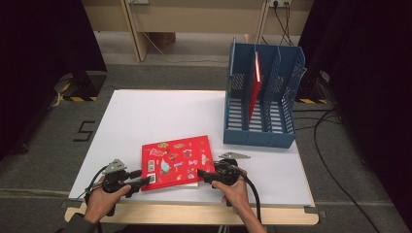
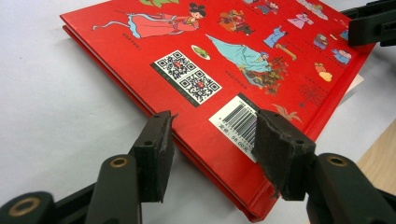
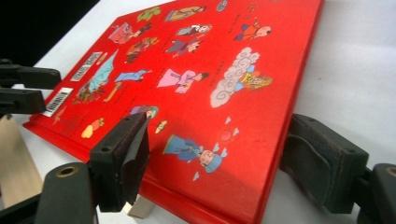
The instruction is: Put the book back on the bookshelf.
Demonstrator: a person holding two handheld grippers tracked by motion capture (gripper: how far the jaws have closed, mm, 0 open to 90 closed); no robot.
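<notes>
High view: your flat red hardcover picture book [image 1: 176, 161] lies face-down-side up with stickers-like figures printed on its cover, near the front edge of the white-topped table [image 1: 145, 116], roughly midway between the front corners. Your left claw [image 1: 138, 183] sits at the book's front-left corner; your right claw [image 1: 204, 175] sits at its front-right corner. Both of your hands rest on the table's front edge. A blue plastic slotted file rack [image 1: 262, 97] stands near the back-right corner of the table, well apart from the book, with a second thin red book [image 1: 256, 85] upright and slightly tilted in one of its middle compartments. A pale sheet or thin booklet pokes out from under the book's front edge.

Left gripper view: your left claw [image 2: 212, 154] is spread apart, jaws straddling the book's [image 2: 224, 70] corner. One jaw sits beside the spine edge on the table side, the other stands over the cover next to the white barcode label [image 2: 238, 122]. No clamping visible; whether the pads touch the cover, I cannot tell. The other gripper's jaws show at the top right, at the far corner.

Right gripper view: your right claw [image 3: 219, 158] is also spread apart, wider than the book's [image 3: 201, 84] corner. One jaw stands over the cover, the other lies outside the book's edge on the table. The left gripper's jaws show at the far corner, upper left.
</notes>
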